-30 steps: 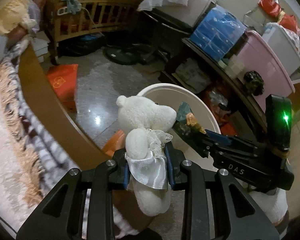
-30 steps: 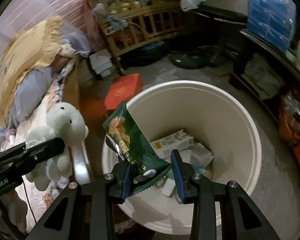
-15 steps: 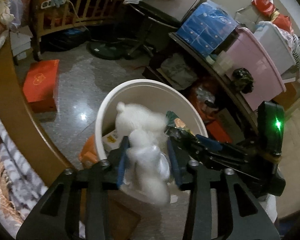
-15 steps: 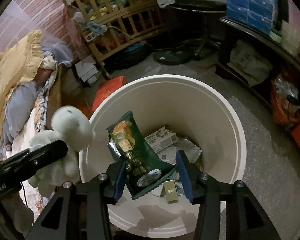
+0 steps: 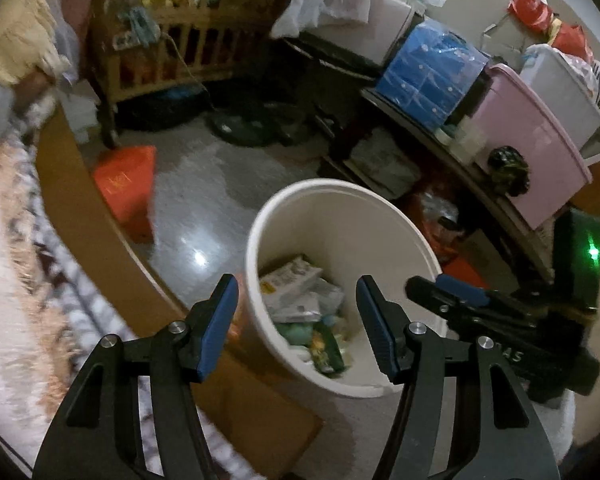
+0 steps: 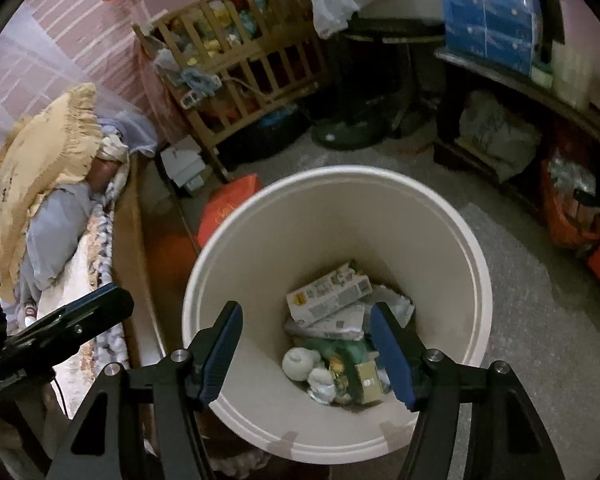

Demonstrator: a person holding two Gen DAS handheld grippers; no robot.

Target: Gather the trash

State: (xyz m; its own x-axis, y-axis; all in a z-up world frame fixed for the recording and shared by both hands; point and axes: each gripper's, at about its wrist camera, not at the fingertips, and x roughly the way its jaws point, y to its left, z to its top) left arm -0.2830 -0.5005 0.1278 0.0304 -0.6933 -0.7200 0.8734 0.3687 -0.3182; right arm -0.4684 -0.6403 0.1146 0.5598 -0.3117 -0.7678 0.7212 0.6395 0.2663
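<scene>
Both hand-held grippers hang spread and empty over the white bin (image 6: 476, 264).
Left hand-held gripper (image 5: 296, 324) and right hand-held gripper (image 6: 306, 350) hold nothing; toy bear (image 6: 300, 364), green snack bag (image 5: 326, 350), printed boxes lie inside; lettering unreadable.

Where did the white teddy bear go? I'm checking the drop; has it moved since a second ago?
Yes. The white teddy bear went down into the white bin; it lies on the trash.
</scene>
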